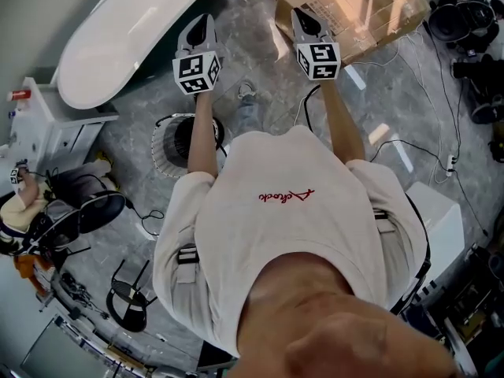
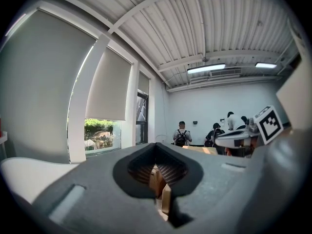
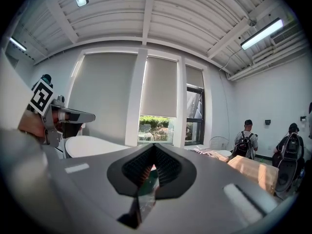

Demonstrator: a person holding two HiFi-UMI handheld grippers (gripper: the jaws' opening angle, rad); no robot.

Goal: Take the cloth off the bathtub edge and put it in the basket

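Note:
In the head view the white bathtub [image 1: 130,30] fills the upper left, and I see no cloth on the part of its rim that shows. A round wire basket [image 1: 183,142] stands on the floor beside the person's left forearm. The left gripper [image 1: 201,20] and the right gripper [image 1: 304,14] are held out side by side at chest height, both shut and empty. In the left gripper view the jaws [image 2: 158,180] meet with nothing between them. The right gripper view shows the same [image 3: 148,179], with the tub [image 3: 92,145] and a crumpled pale cloth [image 3: 210,154] beyond.
A cardboard box [image 1: 358,10] lies on the floor ahead of the right gripper. Cables [image 1: 441,93] and dark gear sit at the right, a white cabinet [image 1: 55,124] left of the basket. A person [image 1: 24,199] and black stools occupy the lower left. People [image 2: 181,134] stand at the far wall.

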